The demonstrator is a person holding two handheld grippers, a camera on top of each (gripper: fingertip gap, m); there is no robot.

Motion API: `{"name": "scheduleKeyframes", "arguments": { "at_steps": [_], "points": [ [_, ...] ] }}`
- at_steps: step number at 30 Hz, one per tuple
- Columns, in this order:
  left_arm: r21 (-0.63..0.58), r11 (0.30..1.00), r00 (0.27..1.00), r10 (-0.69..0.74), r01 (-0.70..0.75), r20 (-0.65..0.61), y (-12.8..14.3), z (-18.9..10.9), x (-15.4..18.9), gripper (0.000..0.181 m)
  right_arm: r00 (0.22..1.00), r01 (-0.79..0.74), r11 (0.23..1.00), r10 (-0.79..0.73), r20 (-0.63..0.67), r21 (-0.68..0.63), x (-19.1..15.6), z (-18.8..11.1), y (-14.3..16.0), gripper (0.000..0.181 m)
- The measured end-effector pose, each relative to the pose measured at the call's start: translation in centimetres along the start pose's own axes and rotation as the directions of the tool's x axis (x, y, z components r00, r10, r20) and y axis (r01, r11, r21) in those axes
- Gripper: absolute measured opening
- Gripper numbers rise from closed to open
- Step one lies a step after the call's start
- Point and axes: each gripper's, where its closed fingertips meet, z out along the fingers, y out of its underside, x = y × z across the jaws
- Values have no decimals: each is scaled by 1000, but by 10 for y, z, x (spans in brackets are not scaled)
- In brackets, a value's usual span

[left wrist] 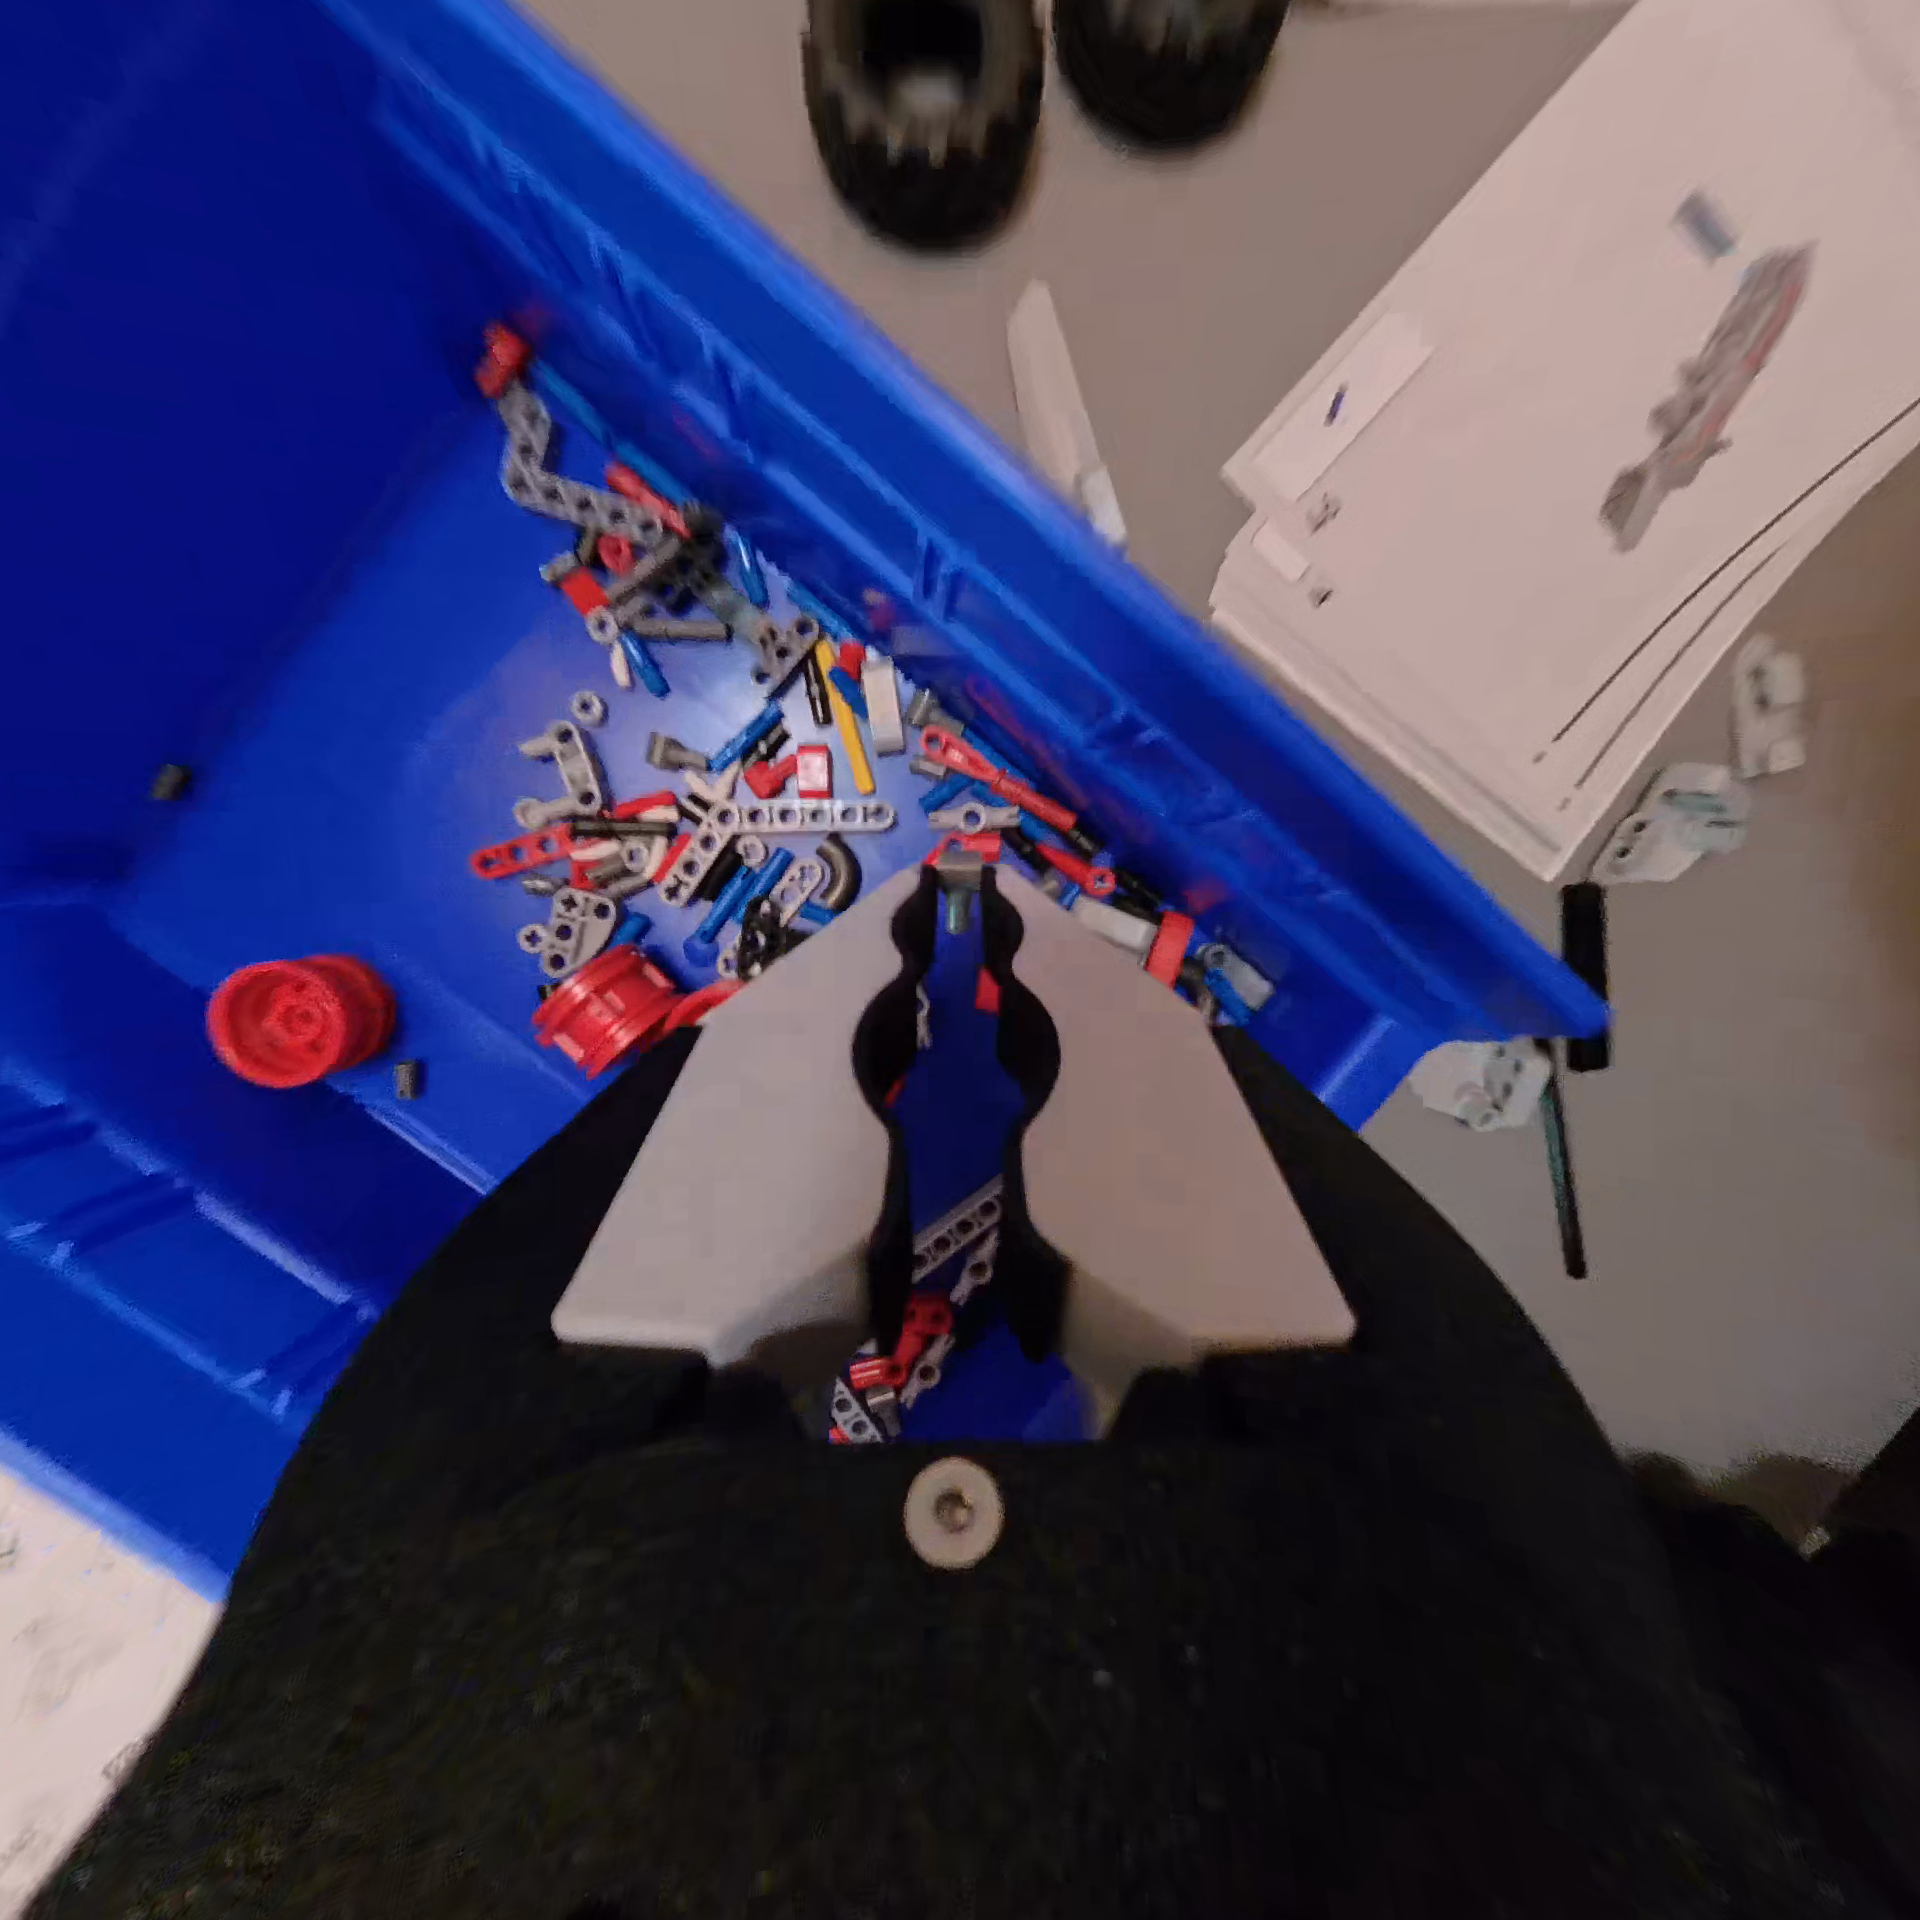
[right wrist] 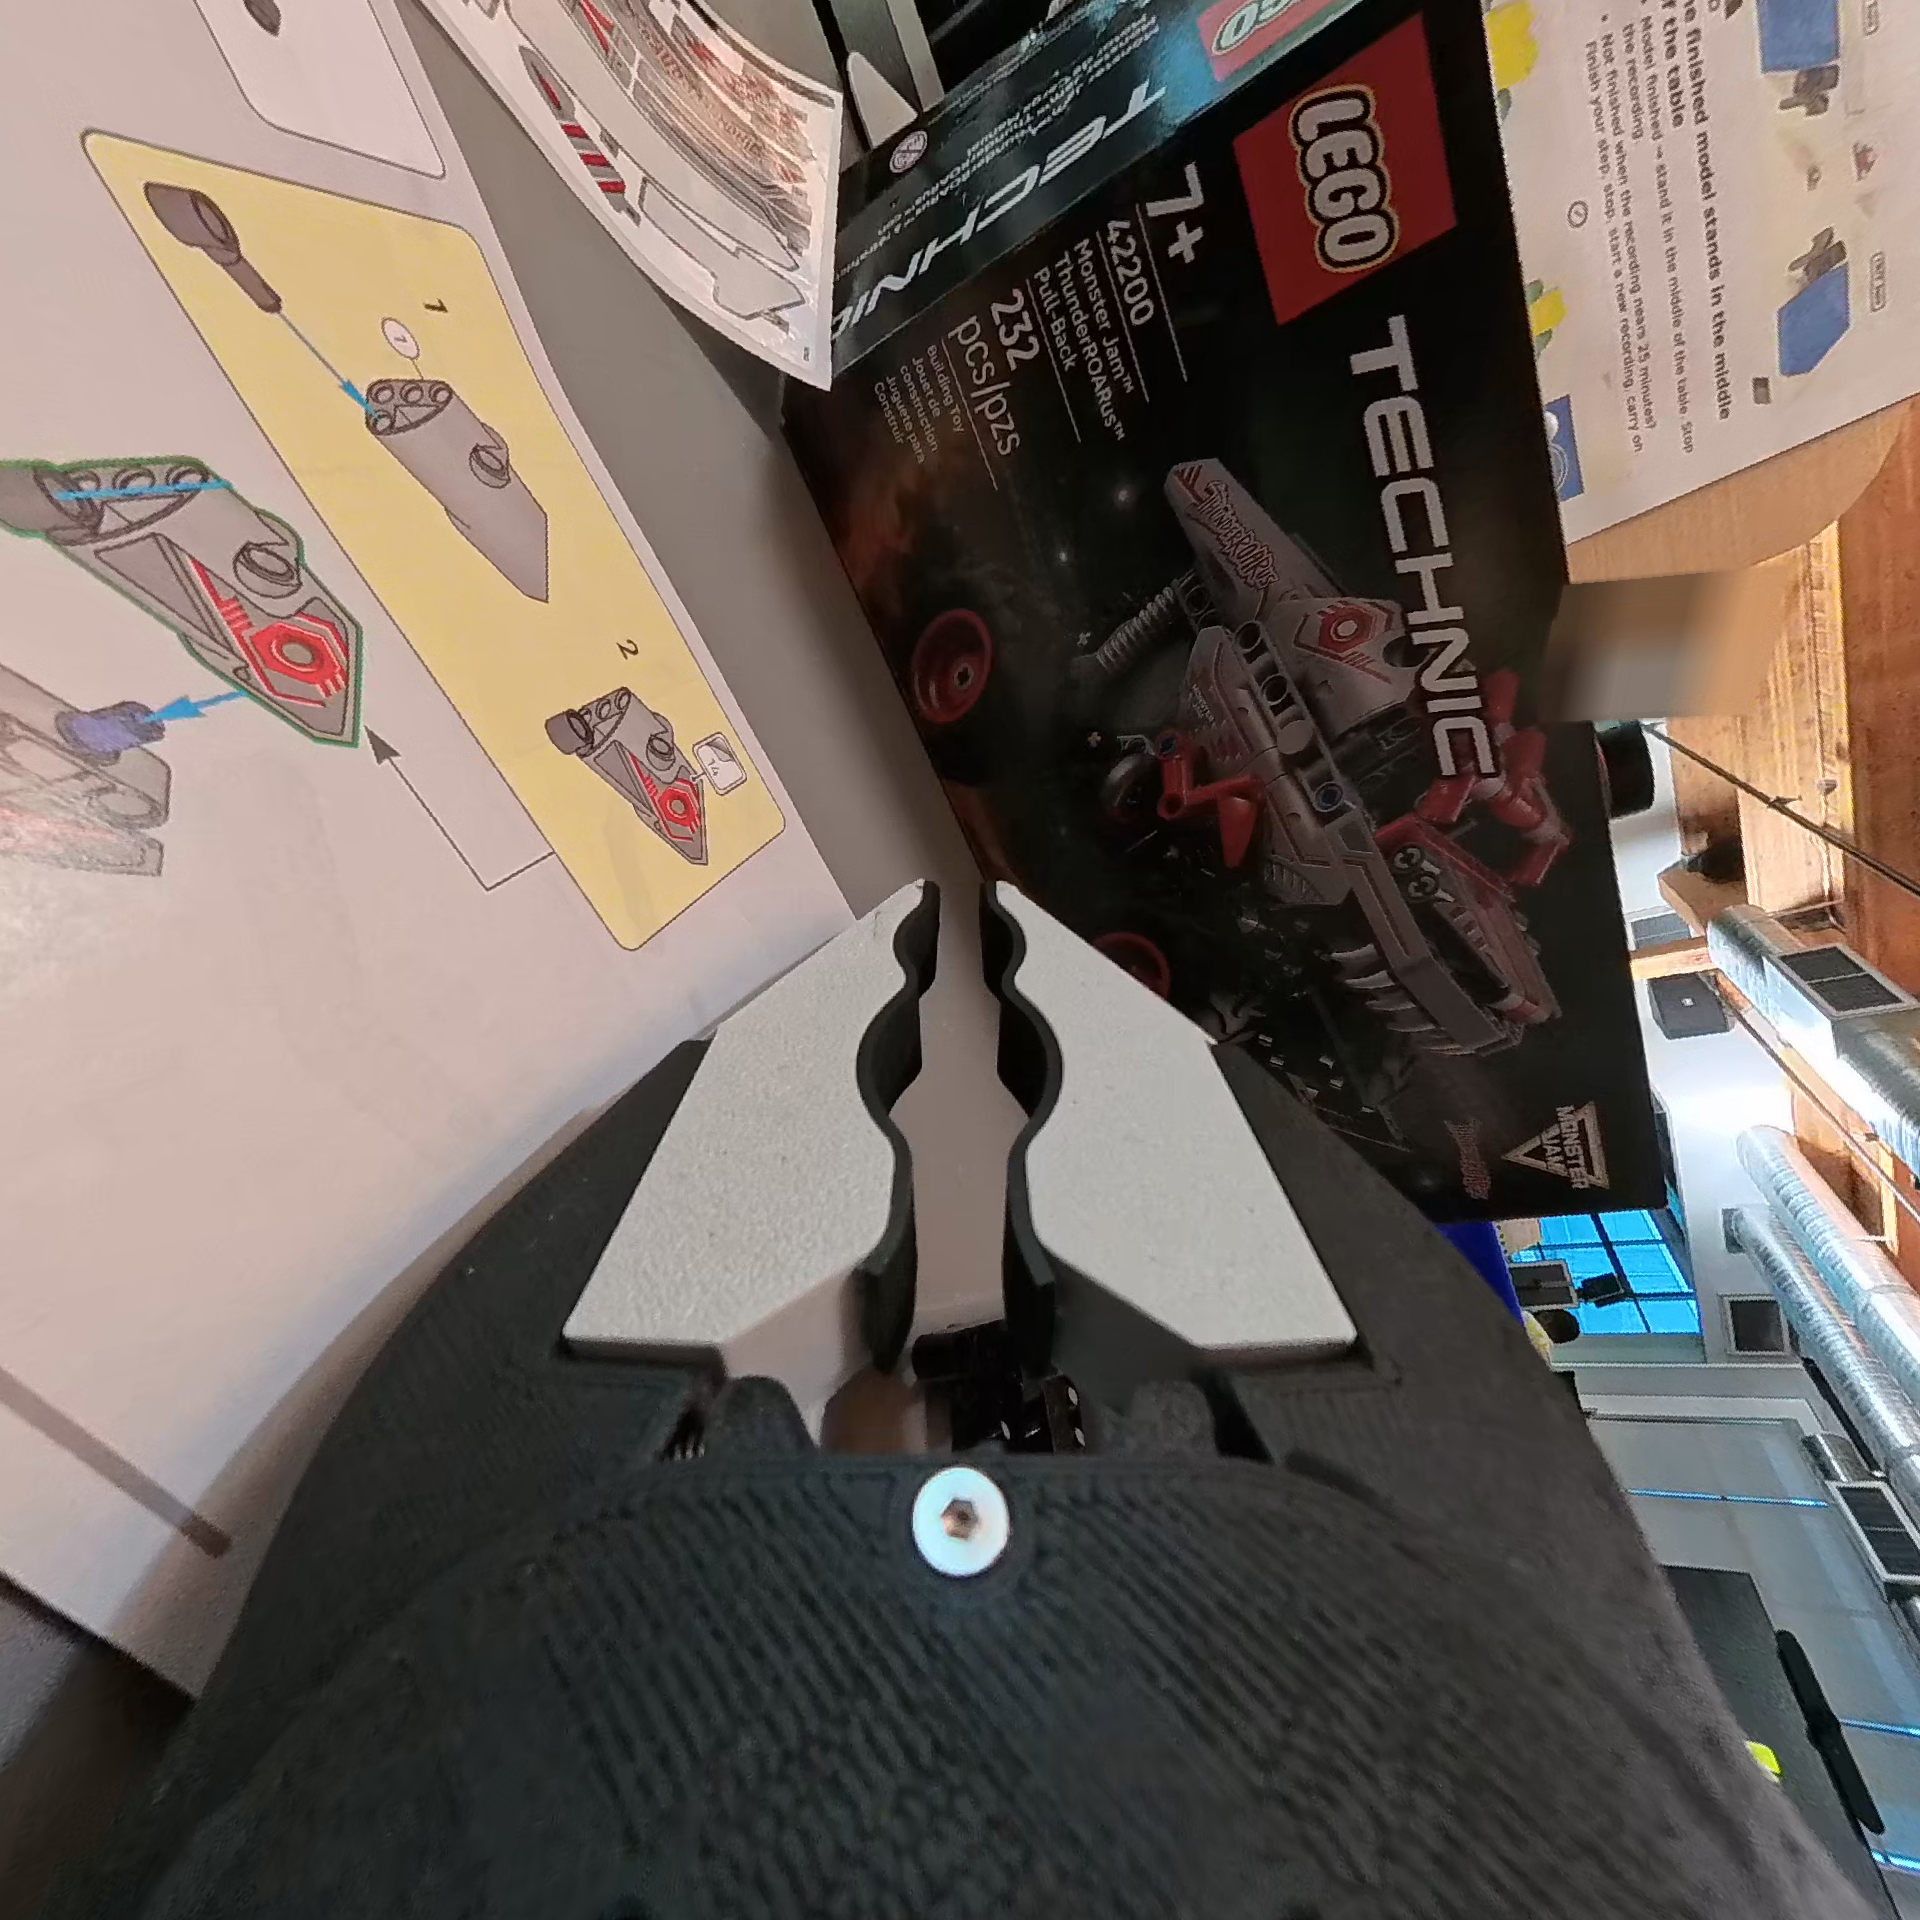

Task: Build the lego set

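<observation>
Left wrist view: the left gripper (left wrist: 957, 891) is hanging over the blue bin (left wrist: 312, 520), fingers pinching a small grey peg (left wrist: 958, 902) right at the tips. Below it the loose pieces (left wrist: 727, 810) are lying in a pile against the bin's far wall: grey beams, red and blue pins, a yellow stick. A red wheel hub (left wrist: 299, 1020) is sitting apart to the left, a second hub (left wrist: 613, 1006) at the pile's near edge. Outside the bin, two black tyres (left wrist: 925, 114) are waiting on the table, unmounted; a few small grey sub-builds (left wrist: 1678, 821) and a white panel (left wrist: 1055, 400) are lying near the paper manual (left wrist: 1558, 468). No finished model is showing, so I'm judging the build early, with most parts still loose. Frame is blurry. The bin's tall wall is standing between the held peg and the table parts.

Right wrist view: the right gripper (right wrist: 959, 902) is hovering over the open instruction page (right wrist: 312, 935), fingers nearly together with a narrow gap, nothing between the tips. Something black is sitting deep near the finger base; can't tell what. The set's box (right wrist: 1299, 675) is standing just right of the page, a sticker sheet (right wrist: 675, 135) lying beyond. The page is showing a pin-into-panel step. A printed sheet (right wrist: 1683, 260) is propped behind the box.
</observation>
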Motion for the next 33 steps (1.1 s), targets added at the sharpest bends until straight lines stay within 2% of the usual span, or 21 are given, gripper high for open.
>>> {"name": "scheduleKeyframes", "arguments": {
  "at_steps": [4, 8, 14, 18, 21, 24, 27, 33],
  "points": [
    [195, 977, 996, 89, -86, -7, -37, -35, 30, 5, 1000, 5, 1000, -5, -5, 11, 1, -1, -2, 6],
    [261, 935, 962, 266, -242, -61, -66, -39, 89, 5, 1000, -5, 999, 6, -15, 33, 3, -3, -6, 6],
    [255, 901, 886, 407, -351, -222, -89, 13, 201, 5, 996, -60, 994, 65, -53, 86, 15, -10, -11, 6],
    [293, 904, 861, 400, -312, -315, -94, 53, 282, 5, 985, -159, 972, 168, -43, 174, 24, -18, -19, 7],
    [248, 921, 868, 372, -301, -330, -85, 85, 328, 5, 977, -197, 954, 209, -29, 226, 27, -23, -25, 7],
    [189, 924, 880, 376, -333, -288, -73, 106, 354, 5, 968, -243, 932, 253, -1, 269, 31, -28, -30, 7],
    [173, 930, 898, 360, -324, -254, -70, 117, 370, 5, 972, -225, 927, 234, 6, 301, 35, -36, -39, 4],
    [142, 930, 914, 362, -339, -185, -57, 135, 384, 5, 964, -258, 888, 266, 33, 380, 39, -60, -60, 1]
  ]
}}
